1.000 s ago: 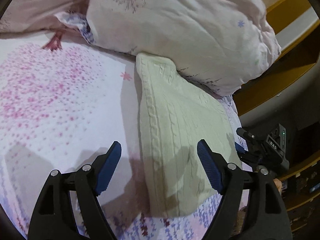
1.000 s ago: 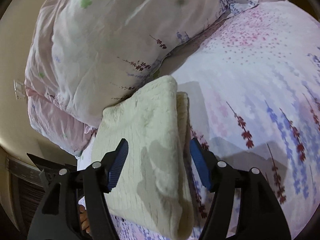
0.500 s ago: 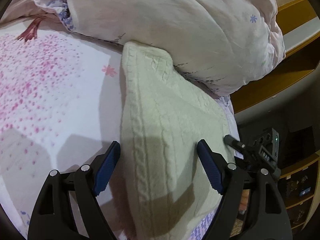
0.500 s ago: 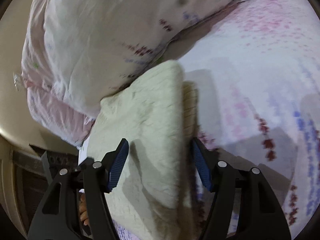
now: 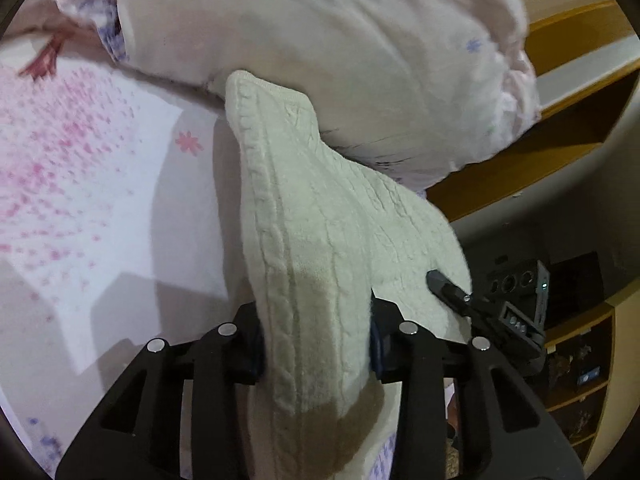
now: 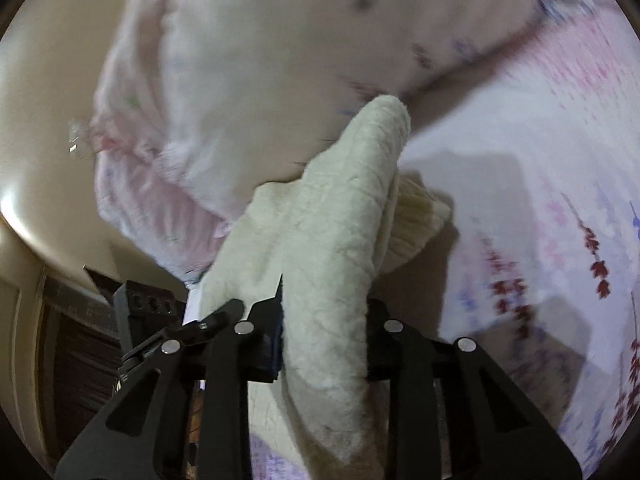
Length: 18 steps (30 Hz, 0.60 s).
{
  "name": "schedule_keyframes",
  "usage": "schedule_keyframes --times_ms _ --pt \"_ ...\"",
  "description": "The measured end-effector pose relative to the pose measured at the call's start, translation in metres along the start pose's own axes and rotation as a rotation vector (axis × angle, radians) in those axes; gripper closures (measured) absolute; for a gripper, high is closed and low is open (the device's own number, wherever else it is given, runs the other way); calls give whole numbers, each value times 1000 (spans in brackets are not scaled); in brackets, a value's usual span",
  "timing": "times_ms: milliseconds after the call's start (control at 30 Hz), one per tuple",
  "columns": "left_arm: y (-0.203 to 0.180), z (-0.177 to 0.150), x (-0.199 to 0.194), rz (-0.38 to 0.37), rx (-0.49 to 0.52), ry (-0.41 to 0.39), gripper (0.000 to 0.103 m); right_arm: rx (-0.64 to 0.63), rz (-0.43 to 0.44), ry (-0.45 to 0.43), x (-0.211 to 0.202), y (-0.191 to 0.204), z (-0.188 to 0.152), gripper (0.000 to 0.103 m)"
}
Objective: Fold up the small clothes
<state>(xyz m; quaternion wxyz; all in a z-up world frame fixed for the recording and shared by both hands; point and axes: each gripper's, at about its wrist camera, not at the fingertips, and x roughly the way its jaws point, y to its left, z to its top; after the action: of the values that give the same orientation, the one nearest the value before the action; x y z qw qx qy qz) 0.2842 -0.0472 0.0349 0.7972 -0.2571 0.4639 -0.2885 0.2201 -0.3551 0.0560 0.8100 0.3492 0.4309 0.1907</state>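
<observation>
Left gripper (image 5: 316, 350) and right gripper (image 6: 322, 346), fingers closed on the cream knitted garment (image 5: 320, 220) at the bed's (image 5: 100, 200) edge by the pillow (image 5: 340, 52), have it pinched; next, lift evenly.

Left tongs (image 5: 316, 344): matte black plastic frame, angular cut-out arms, four round silver screw heads, blue pads only partly visible. Right tongs (image 6: 322, 340): same black frame, four silver screws, blue pad edge showing on its left finger.
</observation>
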Motion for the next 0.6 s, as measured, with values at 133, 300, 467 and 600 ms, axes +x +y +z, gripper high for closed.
schedule_keyframes --times_ms 133,300,467,600 --pt "2 -2 -42 -1 26 -37 65 -76 32 -4 5 41 -13 77" --pt "21 -3 -98 69 57 -77 64 -157 51 38 35 77 -31 77" --pt "63 -1 -114 149 -7 -85 62 -220 -28 84 90 92 -52 77" --pt "104 -4 -101 168 -110 -64 51 -157 -121 153 123 75 -56 65"
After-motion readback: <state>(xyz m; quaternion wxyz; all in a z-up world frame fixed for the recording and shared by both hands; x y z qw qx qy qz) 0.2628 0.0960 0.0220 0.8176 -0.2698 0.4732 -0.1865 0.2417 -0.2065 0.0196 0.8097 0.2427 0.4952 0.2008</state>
